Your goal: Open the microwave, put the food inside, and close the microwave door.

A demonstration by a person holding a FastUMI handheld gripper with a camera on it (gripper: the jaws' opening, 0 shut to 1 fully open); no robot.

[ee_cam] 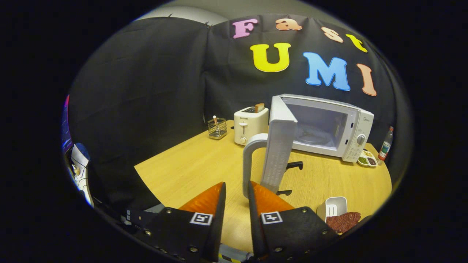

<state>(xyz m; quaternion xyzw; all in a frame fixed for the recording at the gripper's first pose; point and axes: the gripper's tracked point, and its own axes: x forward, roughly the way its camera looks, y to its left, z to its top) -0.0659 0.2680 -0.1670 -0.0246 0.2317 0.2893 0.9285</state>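
Note:
The white microwave (351, 124) stands at the back right of the wooden table (190, 168), its cavity showing. Its door (279, 146) is swung wide open toward me, edge-on. The door's curved white handle (248, 160) hangs just ahead of my fingertips, close to the right finger. My gripper (236, 184) is open by a narrow gap, and neither finger presses on anything. The food, a reddish-brown slab (343, 221), lies beside a small white dish (334, 207) to the right of my right finger.
A white toaster (250, 126) with a slice of toast stands left of the microwave, with a wire basket (217, 128) beside it. A bottle (385, 144) and a sectioned snack plate (367, 159) sit right of the microwave. Two small black pieces (294, 165) lie under the door.

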